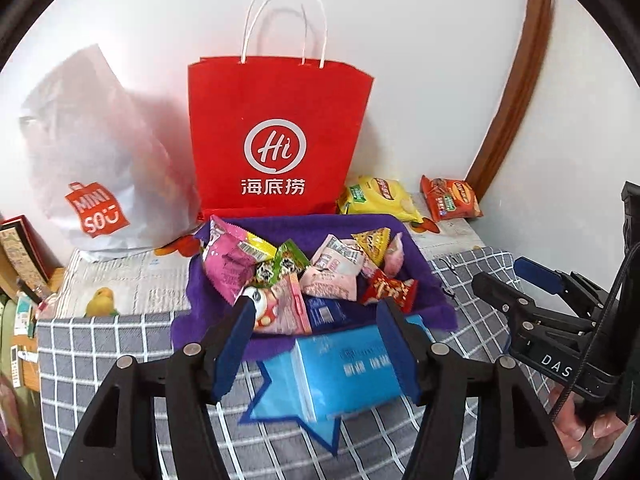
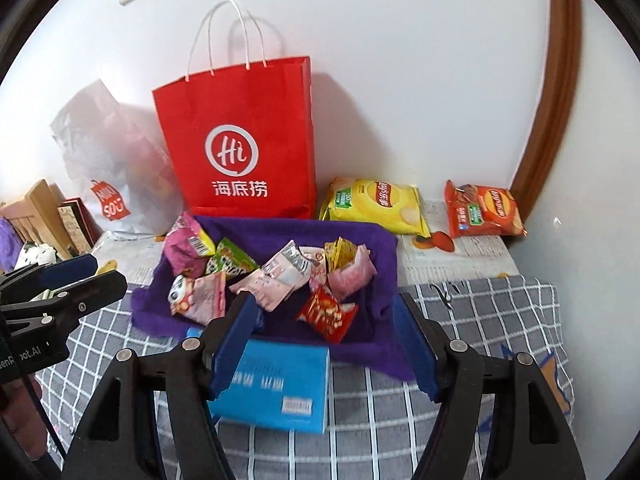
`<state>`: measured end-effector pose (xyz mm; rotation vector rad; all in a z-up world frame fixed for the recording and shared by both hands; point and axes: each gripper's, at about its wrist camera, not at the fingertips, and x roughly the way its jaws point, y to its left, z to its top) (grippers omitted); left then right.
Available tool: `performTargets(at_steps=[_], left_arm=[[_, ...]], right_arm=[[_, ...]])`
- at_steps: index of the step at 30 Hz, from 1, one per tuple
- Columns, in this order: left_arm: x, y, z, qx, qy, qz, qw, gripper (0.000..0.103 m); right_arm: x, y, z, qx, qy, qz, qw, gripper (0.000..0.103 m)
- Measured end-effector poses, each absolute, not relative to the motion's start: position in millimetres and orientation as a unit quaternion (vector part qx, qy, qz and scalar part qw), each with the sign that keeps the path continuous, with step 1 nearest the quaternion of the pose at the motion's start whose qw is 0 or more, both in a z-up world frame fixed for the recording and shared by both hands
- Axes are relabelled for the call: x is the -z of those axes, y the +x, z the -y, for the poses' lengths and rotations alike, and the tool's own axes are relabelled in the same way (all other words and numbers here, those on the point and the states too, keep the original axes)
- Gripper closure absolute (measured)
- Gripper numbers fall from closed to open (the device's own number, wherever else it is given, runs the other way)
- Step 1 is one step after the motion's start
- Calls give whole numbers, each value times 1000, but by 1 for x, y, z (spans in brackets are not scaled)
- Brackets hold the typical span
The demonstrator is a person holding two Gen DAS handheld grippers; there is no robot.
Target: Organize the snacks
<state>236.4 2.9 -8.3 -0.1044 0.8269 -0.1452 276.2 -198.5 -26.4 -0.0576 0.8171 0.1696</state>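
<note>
Several small snack packets (image 1: 280, 276) (image 2: 276, 276) lie piled on a purple cloth (image 1: 424, 296) (image 2: 376, 248). A blue tissue pack (image 1: 340, 372) (image 2: 276, 384) lies on the checked cover in front of it. My left gripper (image 1: 316, 312) is open, its fingers either side of the pack's far end and apart from it. My right gripper (image 2: 324, 316) is open and empty above the cloth's near edge. A yellow chip bag (image 1: 380, 196) (image 2: 376, 204) and a red chip bag (image 1: 450, 198) (image 2: 482, 210) lie behind by the wall.
A red paper bag (image 1: 276, 132) (image 2: 240, 136) stands against the wall behind the cloth. A white plastic bag (image 1: 96, 152) (image 2: 112, 160) sits to its left. A wooden frame (image 1: 516, 80) (image 2: 552, 92) rises at the right. Clutter lies at the left edge (image 1: 20, 264).
</note>
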Motion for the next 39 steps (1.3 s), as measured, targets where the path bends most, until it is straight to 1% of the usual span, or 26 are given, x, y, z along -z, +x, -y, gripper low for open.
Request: performTargets(at_steps=[3,9,15,16,17,18,22,24,26,39], left_arm=[[6,213,2,62,-46,-395,915,40],[8,169,9,39,-43,-384,921,35],[5,125,8,21,-50,-363,930,25],[4,120,8,19,-51,-360,931,23],[3,114,8,18,-52,-357,932,22],[3,109,8,17,-53,-354,933,19],[0,87,14,11,-47,-338,940,11],[-2,75,18,6,-41,-329,943,10],[-3,66,23,3,-32,-321,947,6],[-21,29,34,4,-32,-292,956,5]], right_arm=[[19,252,203,-76,-28,-387,918,29],[15,213,209,-56,-38,-382,922,28],[18,181,212,-61,-37,-383,921,28],[19,174,213,-62,-35,-381,922,25],[19,168,214,-61,-33,-381,922,18],[19,164,215,-60,-32,-380,922,13],[16,138,219,-54,-39,-361,930,10],[13,127,222,-56,-30,-348,935,4],[9,116,227,-60,-20,-340,938,1],[-10,75,244,-47,-15,-317,947,0]])
